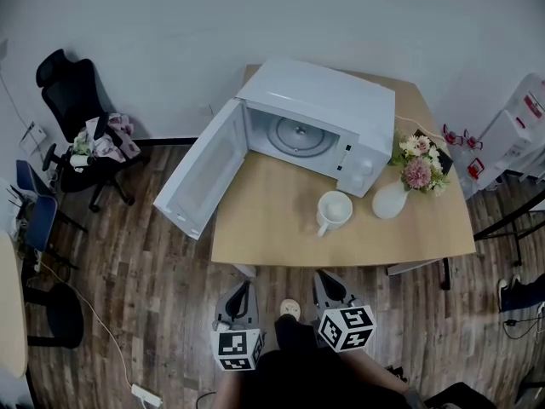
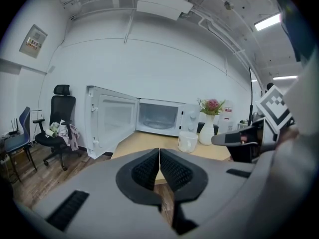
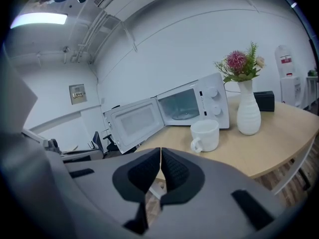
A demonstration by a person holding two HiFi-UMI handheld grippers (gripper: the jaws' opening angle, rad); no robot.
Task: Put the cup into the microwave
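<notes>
Fingers of left gripper, right gripper clenched empty, short of table edge, cup near it, microwave door open

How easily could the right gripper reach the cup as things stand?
Probably yes: the right gripper, shut, is short of the table edge, with nothing between it and the cup; its jaws must open first.

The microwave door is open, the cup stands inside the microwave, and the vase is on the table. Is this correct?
Not quite. The cup stands on the table in front of the microwave, not inside it; the head view shows this. The door is open and the vase is on the table.
</notes>
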